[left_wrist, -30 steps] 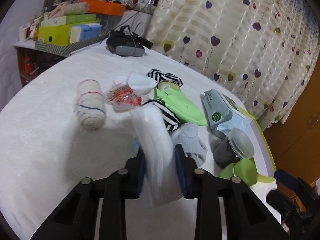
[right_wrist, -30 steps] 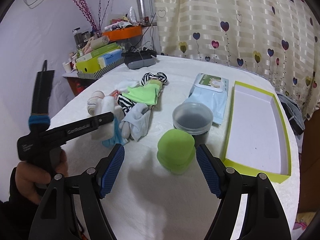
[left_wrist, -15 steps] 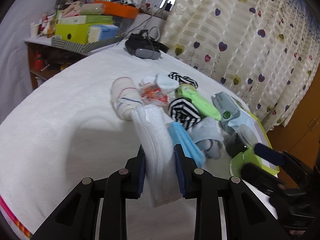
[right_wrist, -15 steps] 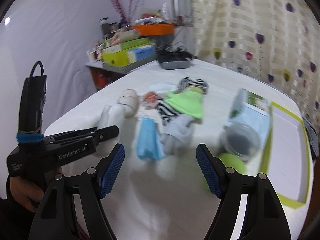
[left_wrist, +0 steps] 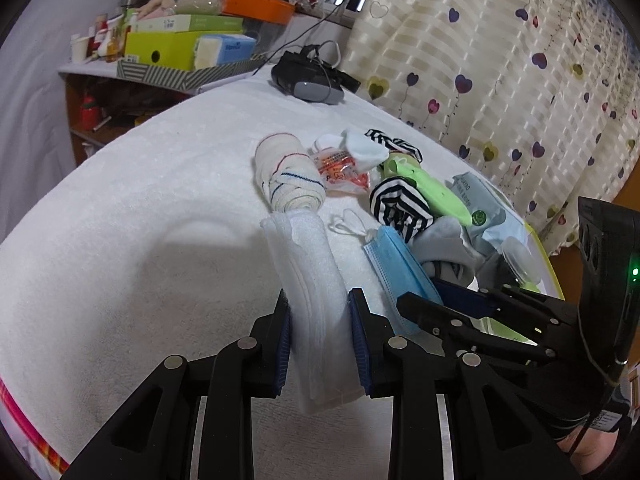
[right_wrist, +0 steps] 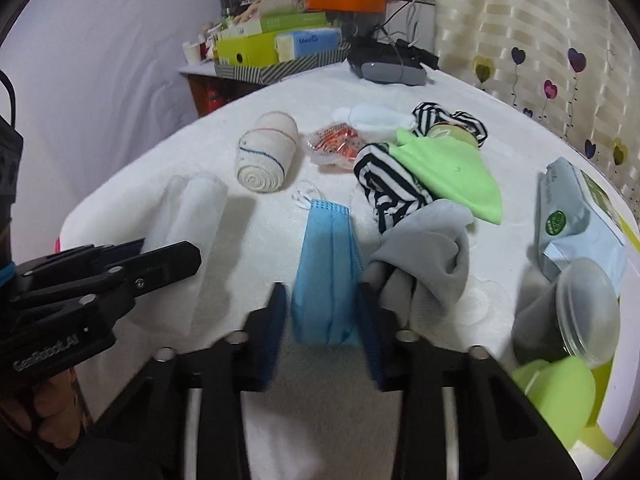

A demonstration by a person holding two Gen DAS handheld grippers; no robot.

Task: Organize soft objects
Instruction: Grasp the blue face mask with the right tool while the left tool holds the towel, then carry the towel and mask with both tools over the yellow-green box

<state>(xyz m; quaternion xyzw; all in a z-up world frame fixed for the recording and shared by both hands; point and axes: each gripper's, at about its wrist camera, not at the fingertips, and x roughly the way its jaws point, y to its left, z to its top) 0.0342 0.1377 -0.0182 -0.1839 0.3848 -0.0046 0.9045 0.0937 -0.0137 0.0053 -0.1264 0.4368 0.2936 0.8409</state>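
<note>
Left gripper pinches the towel, right gripper squeezes the mask lying near the gloves, probably sorting both out of the pile.

Towel left of mask; bandage roll behind both; socks right of mask.

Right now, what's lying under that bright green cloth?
The green cloth lies over a black-and-white striped cloth, whose ends stick out on both sides. The striped middle is covered, so anything beneath stays hidden.
</note>
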